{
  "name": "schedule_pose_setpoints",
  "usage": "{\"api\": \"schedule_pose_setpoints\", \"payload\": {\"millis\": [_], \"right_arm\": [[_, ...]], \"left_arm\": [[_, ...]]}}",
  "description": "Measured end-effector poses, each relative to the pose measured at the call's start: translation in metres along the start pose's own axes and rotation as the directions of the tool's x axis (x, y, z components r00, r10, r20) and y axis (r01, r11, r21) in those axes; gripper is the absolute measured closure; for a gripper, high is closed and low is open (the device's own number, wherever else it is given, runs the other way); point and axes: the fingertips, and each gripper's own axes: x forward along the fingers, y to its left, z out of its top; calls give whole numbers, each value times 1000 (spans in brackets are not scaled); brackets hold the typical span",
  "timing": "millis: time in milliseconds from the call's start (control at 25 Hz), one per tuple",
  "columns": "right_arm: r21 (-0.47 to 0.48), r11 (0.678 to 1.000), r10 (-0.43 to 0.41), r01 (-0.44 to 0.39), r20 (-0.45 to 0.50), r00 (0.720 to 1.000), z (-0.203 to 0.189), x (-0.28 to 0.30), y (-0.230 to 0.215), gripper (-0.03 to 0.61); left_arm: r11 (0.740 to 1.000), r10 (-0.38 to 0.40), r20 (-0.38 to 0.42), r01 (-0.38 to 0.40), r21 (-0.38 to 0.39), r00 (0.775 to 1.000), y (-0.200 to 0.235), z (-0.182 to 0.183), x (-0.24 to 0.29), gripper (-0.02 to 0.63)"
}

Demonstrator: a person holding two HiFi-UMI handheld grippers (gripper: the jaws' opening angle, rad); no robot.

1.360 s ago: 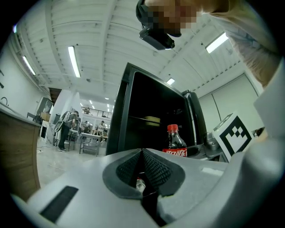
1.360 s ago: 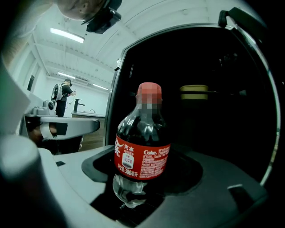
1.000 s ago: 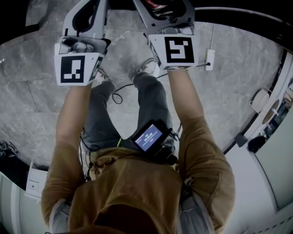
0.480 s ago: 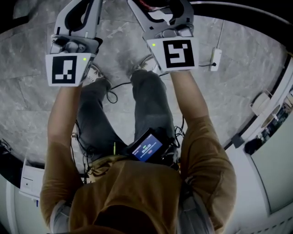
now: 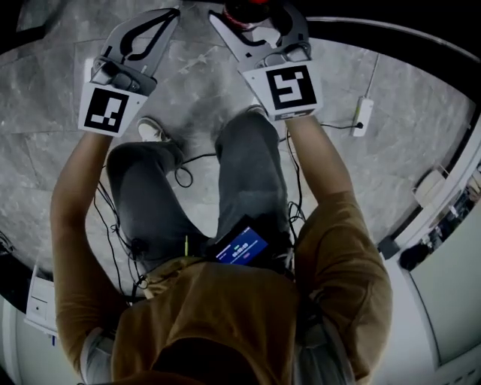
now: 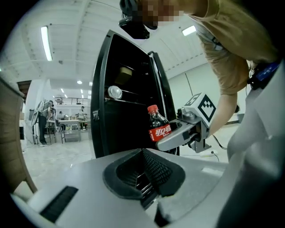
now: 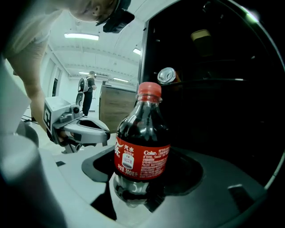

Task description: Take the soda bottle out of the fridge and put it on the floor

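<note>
Plastic and full, the soda bottle (image 7: pixel 141 147) likely feels weighty and slick; right gripper (image 7: pixel 136 196) clamps its lower body, left gripper (image 6: pixel 143 178) closed, empty.

L gripper (image 5: pixel 171 13) swung out left & tilted, tips now in frame; more bottle (image 5: pixel 243 10) shows in R gripper (image 5: pixel 252 19); arms (image 5: pixel 79 180) reach further fwd; L shoe (image 5: pixel 154 129) uncovered.

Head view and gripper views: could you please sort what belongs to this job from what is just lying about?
Job: soda bottle, right gripper shut on it, open fridge, floor.
Lying about: can on fridge shelf, white box on a cable, left gripper shut and empty.
</note>
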Motion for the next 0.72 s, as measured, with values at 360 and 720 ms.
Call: {"api": "schedule_pose_setpoints", "payload": {"millis": [360, 720], "right_arm": [[-4, 999, 40, -41, -64, 997, -108, 38, 3, 267], [76, 996, 47, -41, -81, 996, -194, 71, 9, 268]], "left_arm": [[964, -266, -89, 263, -41, 960, -15, -119, 12, 611], [961, -276, -94, 270, -65, 957, -9, -187, 13, 611]]}}
